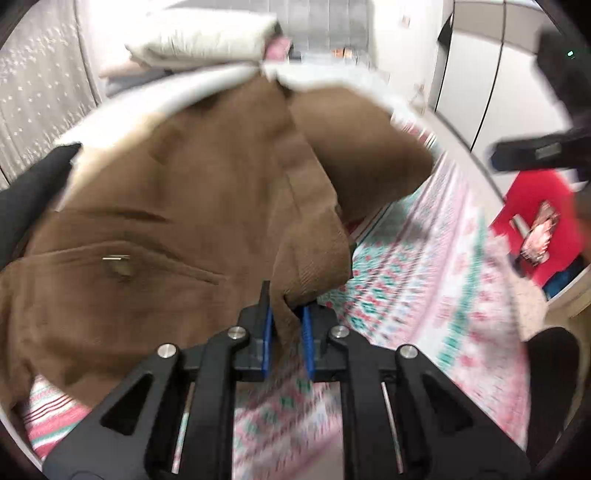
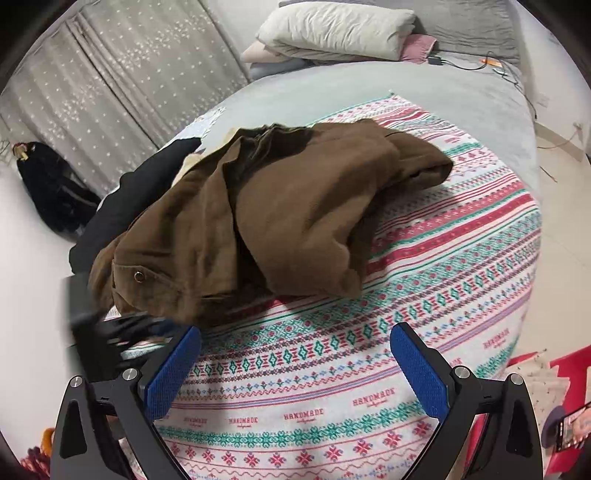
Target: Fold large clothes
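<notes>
A large brown corduroy garment (image 1: 177,206) with a metal snap lies bunched on the patterned blanket (image 1: 424,266). My left gripper (image 1: 287,317) is shut on an edge of the garment, which hangs between its blue pads. In the right wrist view the same brown garment (image 2: 295,206) lies heaped in the middle of the blanket (image 2: 424,302). My right gripper (image 2: 295,354) is open and empty, held above the blanket in front of the heap. The left gripper (image 2: 122,325) shows blurred at the garment's near left corner.
A black garment (image 2: 147,184) lies under the brown one at the left. Folded bedding and pillows (image 2: 332,33) sit at the bed's head. A black bag (image 2: 48,184) stands on the floor by the curtain. A red object (image 1: 543,218) lies beside the bed.
</notes>
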Motion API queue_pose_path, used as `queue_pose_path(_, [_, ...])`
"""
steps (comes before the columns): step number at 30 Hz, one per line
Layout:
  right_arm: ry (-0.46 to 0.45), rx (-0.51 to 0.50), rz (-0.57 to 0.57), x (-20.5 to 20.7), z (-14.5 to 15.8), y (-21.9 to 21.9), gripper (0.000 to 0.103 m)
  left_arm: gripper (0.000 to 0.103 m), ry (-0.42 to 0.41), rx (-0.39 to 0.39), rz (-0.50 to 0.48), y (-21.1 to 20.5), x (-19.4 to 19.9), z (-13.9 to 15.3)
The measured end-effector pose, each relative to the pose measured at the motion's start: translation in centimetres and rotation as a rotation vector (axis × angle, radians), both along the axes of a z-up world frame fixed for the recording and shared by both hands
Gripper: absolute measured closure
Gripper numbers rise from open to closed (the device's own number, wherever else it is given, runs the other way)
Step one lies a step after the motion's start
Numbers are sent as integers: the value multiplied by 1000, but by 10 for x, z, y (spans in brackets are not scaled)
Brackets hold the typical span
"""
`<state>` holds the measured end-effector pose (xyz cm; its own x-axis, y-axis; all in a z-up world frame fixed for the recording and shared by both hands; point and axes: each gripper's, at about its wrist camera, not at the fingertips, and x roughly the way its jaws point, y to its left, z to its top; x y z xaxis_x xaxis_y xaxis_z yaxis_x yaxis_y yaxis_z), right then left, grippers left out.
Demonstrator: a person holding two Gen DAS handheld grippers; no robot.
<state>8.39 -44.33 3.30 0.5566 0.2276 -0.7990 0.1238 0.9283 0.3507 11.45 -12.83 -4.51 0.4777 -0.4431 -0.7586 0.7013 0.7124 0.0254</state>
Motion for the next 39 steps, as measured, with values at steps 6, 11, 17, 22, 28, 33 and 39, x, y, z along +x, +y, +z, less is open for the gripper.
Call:
queue_pose_path(6, [-16, -12, -28, -20, 16, -9, 0, 89, -136, -65, 16, 90, -53, 82])
queue_pose_path(11, [-22, -40, -28, -39, 24, -10, 0, 88, -136, -121, 98, 175, -83, 114])
queue_pose_path(17, [-6, -78, -58, -64, 26, -19, 0, 88, -30, -173, 300, 258, -125, 92])
queue_pose_path(22, [58, -72, -44, -85, 9, -21, 0, 94, -10, -48, 527, 312, -140, 49])
queue_pose_path(28, [120, -4, 77, -131, -8, -3, 0, 33, 50, -128, 547, 334, -159, 28])
queue_pose_path(33, [47, 78, 96, -162, 12, -5, 0, 31, 205, -244, 467, 322, -142, 2])
queue_pose_path(39, [38, 62, 19, -137, 9, -39, 0, 31, 420, -374, 463, 313, -103, -40])
